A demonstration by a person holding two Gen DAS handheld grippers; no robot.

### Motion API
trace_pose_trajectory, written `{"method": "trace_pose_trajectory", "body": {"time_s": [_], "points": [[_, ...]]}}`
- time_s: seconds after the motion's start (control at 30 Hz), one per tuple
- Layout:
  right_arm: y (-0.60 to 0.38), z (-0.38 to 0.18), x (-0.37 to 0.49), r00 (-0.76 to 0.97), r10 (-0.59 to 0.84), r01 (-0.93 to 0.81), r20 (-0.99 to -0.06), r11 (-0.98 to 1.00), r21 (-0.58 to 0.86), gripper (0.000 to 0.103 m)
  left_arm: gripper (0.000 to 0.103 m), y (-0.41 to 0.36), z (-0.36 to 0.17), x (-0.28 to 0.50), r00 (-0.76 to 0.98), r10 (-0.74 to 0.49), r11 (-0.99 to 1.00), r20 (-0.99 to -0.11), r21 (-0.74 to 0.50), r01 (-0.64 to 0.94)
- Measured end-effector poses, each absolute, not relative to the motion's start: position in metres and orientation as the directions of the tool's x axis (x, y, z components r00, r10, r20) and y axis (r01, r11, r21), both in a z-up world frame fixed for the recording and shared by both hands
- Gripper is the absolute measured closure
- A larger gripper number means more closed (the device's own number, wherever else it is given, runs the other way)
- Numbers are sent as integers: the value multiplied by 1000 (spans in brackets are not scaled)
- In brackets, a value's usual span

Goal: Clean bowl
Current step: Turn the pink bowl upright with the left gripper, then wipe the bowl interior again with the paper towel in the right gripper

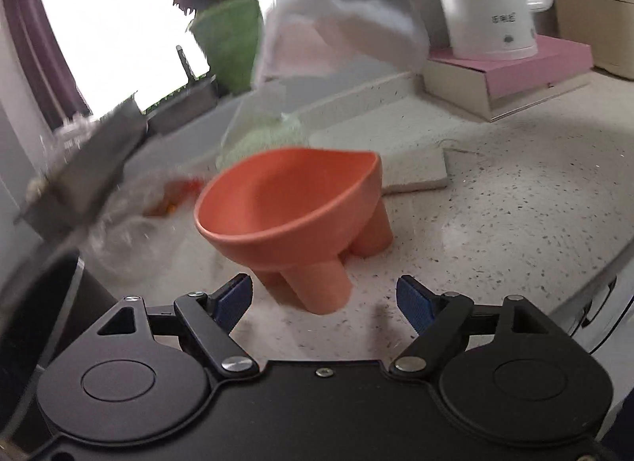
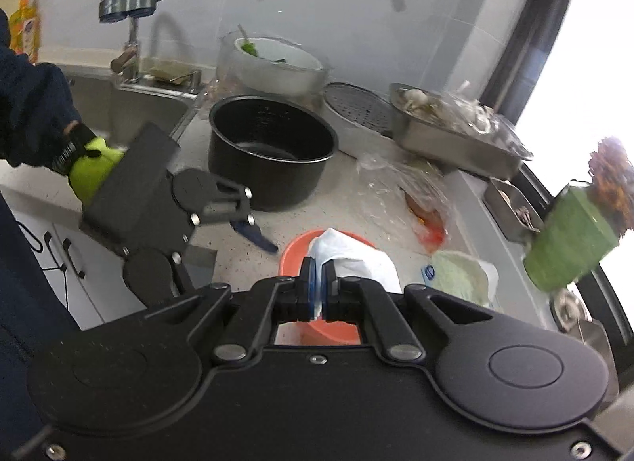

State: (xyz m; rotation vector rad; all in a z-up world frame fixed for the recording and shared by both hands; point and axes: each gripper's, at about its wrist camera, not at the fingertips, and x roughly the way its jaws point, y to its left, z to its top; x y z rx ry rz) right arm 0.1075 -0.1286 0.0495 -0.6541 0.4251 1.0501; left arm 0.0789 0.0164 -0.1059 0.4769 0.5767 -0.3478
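Note:
An orange bowl (image 1: 293, 203) on stubby legs stands on the speckled counter, just ahead of my left gripper (image 1: 325, 300), which is open and empty with blue pads either side of the bowl's legs. In the right wrist view the bowl (image 2: 301, 251) lies under my right gripper (image 2: 319, 282), which is shut on a white cloth (image 2: 352, 255) hanging above the bowl. The cloth (image 1: 344, 21) also shows in the left wrist view, blurred, above and behind the bowl. The left gripper's body (image 2: 158, 199) shows left of the bowl.
A black pot (image 2: 273, 148), steel trays (image 2: 447, 132) and a sink (image 2: 130, 112) stand behind. A green vase with flowers (image 2: 570, 239) is at right. A white kettle (image 1: 487, 1) sits on a pink box (image 1: 515, 69). A green cloth (image 2: 459, 275) and plastic bags (image 2: 420, 199) lie nearby.

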Motion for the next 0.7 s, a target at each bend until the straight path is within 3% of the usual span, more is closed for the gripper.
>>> {"method": "trace_pose_trajectory", "body": {"time_s": [0.13,0.2,0.23,0.27,0.53,0.7], "points": [[-122,47,115,436,632,-900,-640,317,-300,100,25,22,-116,99,791,-189,889,-582,242,390],[-118,44,118,428,619,-904,-659,301,-304,100,43,26,-122,111,810,-184,920,-556,193,342],[-115,41,121,421,608,-907,-673,289,-306,100,63,29,-124,118,808,-183,927,-560,176,332],[-111,38,125,414,597,-910,-688,277,-307,100,65,30,-125,120,807,-188,932,-560,158,327],[-65,6,146,278,500,-956,-820,62,-286,100,66,38,-124,115,764,-318,898,-562,79,432],[-36,-5,144,225,483,-956,-846,-56,-287,100,66,36,-123,94,713,-412,838,-567,71,541]]}}
